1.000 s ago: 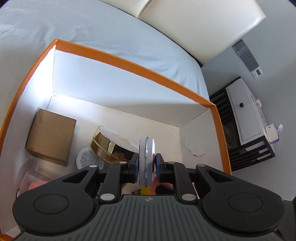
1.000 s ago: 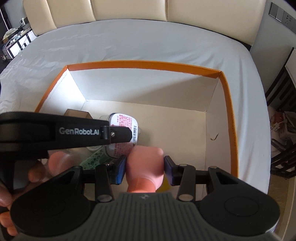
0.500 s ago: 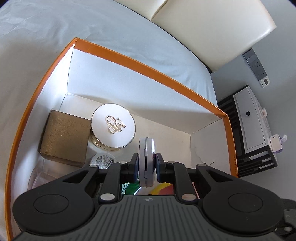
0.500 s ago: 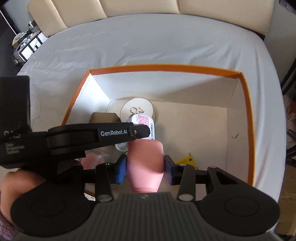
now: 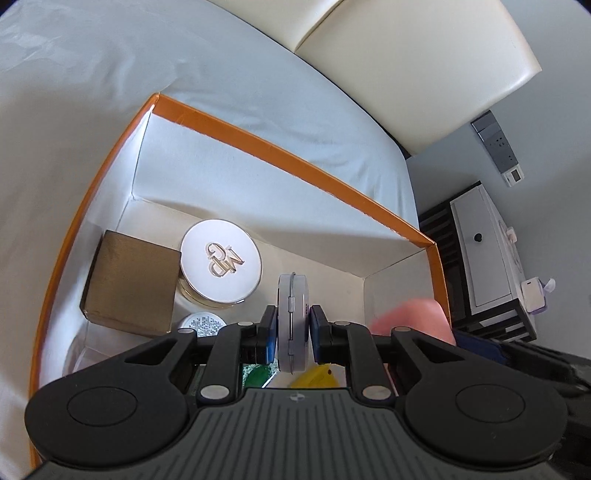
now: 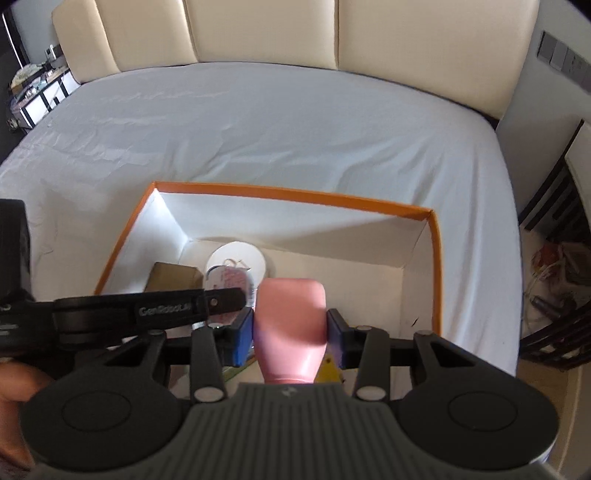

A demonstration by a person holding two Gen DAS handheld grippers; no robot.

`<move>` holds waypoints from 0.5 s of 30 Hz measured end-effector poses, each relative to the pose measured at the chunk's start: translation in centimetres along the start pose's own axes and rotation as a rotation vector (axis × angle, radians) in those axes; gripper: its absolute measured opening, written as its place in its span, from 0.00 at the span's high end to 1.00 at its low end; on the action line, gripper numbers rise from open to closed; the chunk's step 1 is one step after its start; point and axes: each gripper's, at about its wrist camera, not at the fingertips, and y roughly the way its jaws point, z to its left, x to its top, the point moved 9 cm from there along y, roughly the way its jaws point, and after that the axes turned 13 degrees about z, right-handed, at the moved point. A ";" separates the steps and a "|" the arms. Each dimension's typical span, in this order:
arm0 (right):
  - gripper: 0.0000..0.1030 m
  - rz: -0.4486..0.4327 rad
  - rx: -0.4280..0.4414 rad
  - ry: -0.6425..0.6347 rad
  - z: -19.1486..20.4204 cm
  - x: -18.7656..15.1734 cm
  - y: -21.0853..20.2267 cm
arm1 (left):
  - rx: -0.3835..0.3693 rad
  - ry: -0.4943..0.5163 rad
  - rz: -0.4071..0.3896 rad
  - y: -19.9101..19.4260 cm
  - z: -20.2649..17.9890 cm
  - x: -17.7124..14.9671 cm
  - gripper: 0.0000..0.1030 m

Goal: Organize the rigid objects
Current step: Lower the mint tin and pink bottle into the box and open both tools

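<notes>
An orange-rimmed white box sits on the bed; it also shows in the right wrist view. My left gripper is shut on a thin round silver tin, held on edge above the box. My right gripper is shut on a pink bottle, held above the box; the bottle shows blurred in the left wrist view. Inside the box lie a gold-brown box, a round white-lidded gold compact and a small round labelled jar.
A yellow piece and a green item lie in the box under my left gripper. The white bedsheet surrounds the box, with a cream headboard behind. A white and black cabinet stands to the right of the bed.
Both grippers have risen above the box with their objects still held. The box looks smaller and farther below. The pink bottle has come into the left wrist view at the right.
</notes>
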 end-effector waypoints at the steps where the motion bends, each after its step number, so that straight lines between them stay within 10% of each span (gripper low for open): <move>1: 0.59 0.007 -0.007 -0.006 -0.1 0.1 0.8 | -0.010 -0.003 0.002 0.1 0.0 0.0 0.81; 15: 0.59 0.098 0.070 0.192 -3.1 1.2 7.7 | -0.045 -0.134 0.065 3.4 1.7 0.9 0.81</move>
